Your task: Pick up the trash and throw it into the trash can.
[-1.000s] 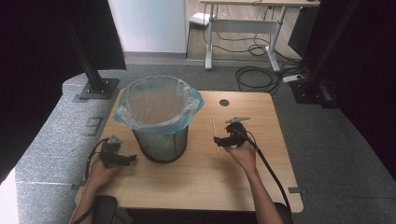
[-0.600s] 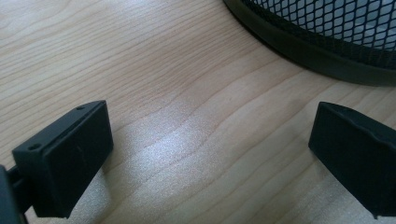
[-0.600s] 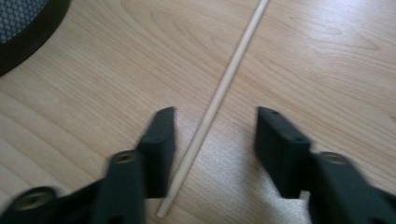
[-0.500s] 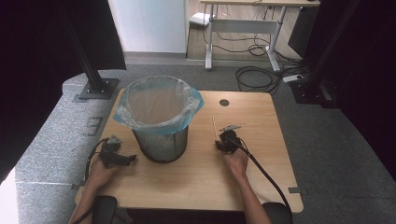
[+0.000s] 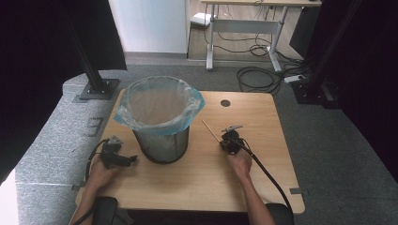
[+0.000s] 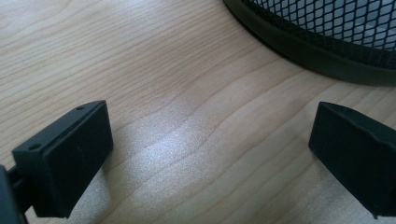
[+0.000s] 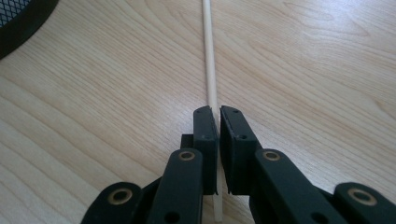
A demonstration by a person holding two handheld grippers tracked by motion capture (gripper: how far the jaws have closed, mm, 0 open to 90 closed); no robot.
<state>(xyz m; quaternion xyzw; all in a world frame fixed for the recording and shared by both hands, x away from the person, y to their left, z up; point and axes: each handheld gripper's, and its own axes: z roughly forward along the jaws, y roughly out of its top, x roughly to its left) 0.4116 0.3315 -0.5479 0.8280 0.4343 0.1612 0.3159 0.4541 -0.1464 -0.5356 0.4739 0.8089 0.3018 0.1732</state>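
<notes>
Stick (image 7: 208,56), thin, pale and round like a wooden skewer, is lying flat on the light wood table (image 5: 263,117) just right of the black mesh bin (image 5: 162,140), which is wearing a blue liner (image 5: 192,110). Right gripper (image 7: 217,122) is pinching its near end between 2 nearly closed jaws. Left gripper (image 6: 210,154) is sitting left of the bin's base, jaws spread wide over bare wood.

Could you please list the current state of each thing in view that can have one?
Left gripper: open, jaws wide apart, resting low over the table beside the bin.
Right gripper: shut on the wooden stick.
Wooden stick: lying flat on the table, pinched between the jaws.
Mesh bin: upright, lined with a blue bag.
</notes>
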